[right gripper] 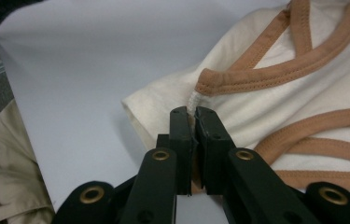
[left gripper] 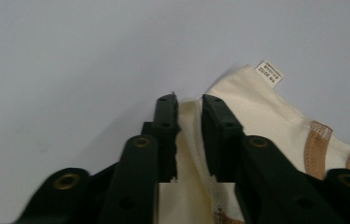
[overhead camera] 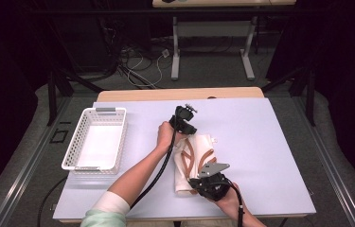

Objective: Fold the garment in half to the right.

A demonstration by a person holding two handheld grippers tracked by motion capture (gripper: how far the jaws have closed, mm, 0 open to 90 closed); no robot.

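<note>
A cream baby garment with tan trim lies folded on the pale blue table top. My left gripper stands at the garment's far edge. In the left gripper view its jaws stand a little apart, with a fold of the cream hem loose between them; a white label sticks out beyond. My right gripper is at the garment's near end. Its jaws are pinched tight on the cream cloth just below the tan neckline trim.
A white plastic basket stands on the table's left side, with nothing in it. The right half of the blue top is bare. A black cable trails from the left gripper along the forearm. Table legs and cables lie on the floor beyond.
</note>
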